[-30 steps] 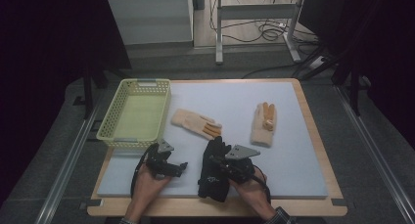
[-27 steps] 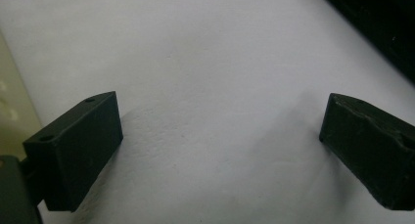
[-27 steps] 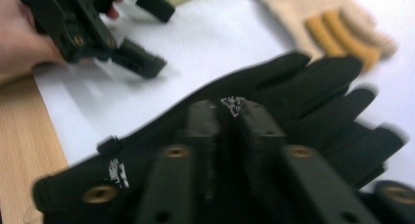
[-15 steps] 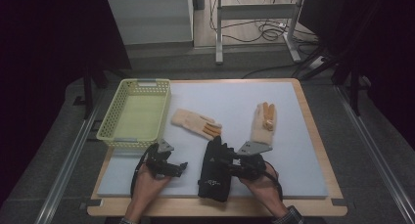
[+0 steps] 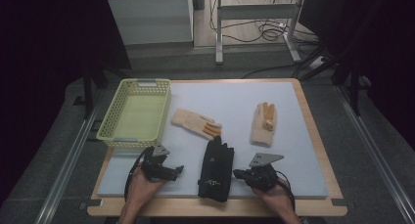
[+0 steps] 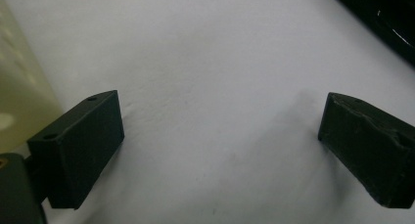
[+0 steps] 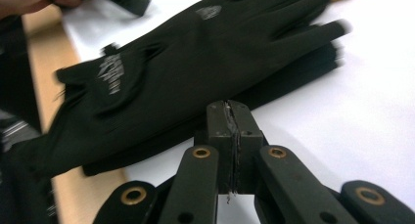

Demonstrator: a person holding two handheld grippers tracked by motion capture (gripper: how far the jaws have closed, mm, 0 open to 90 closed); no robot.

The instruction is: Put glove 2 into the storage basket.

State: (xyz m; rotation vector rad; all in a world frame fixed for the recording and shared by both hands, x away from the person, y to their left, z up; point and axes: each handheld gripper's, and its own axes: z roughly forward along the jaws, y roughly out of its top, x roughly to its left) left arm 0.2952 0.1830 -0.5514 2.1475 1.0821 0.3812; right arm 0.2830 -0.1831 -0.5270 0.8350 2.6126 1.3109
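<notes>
Right gripper view, right tongs (image 7: pixel 234 117) pressed together beside blurred black gloves (image 7: pixel 195 62), left tongs (image 6: pixel 220 150) spread empty.

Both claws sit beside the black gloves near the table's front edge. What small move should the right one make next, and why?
Probably open the right claw: its jaws are pressed together, empty, just short of the black gloves, so it cannot grip them yet.

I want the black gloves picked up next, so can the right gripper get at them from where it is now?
Probably yes. The right gripper sits beside the black gloves with bare mat between them, but its jaws are shut with nothing between them, having just closed, so it must open first.
</notes>
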